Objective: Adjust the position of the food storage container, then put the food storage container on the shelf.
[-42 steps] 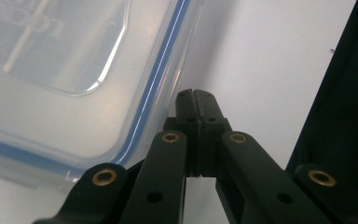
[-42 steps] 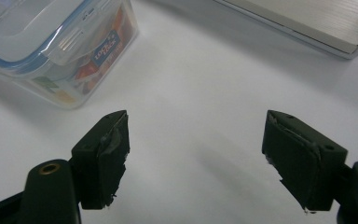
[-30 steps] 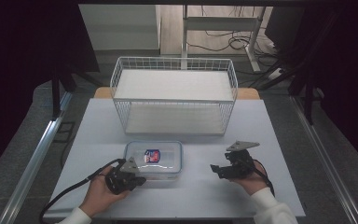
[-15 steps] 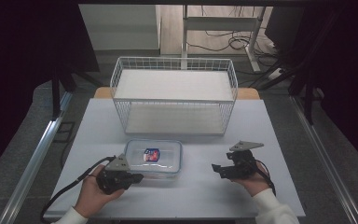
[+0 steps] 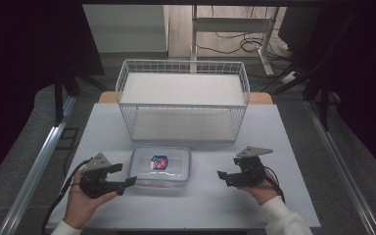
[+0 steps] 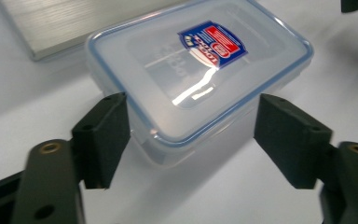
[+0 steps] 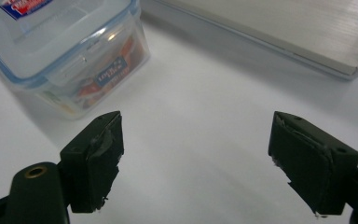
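Since a second ago the left gripper (image 5: 126, 176) has drawn back a little toward the table's left edge, so its jaws now stand wide open at the near left corner of the clear lidded container (image 5: 160, 165) rather than over it; the right gripper (image 5: 223, 177) has barely shifted and rests apart from the box on the white table (image 5: 284, 147), jaws also spread and holding nothing. That container sits on the table between the two grippers, just in front of the wire basket (image 5: 183, 100). From the left gripper view the corner of the container (image 6: 198, 70) lies between the pads but untouched; a sound grip likely means sliding further in, squaring the jaws to the side walls below the lid rim, then closing gently so the smooth plastic does not skid.
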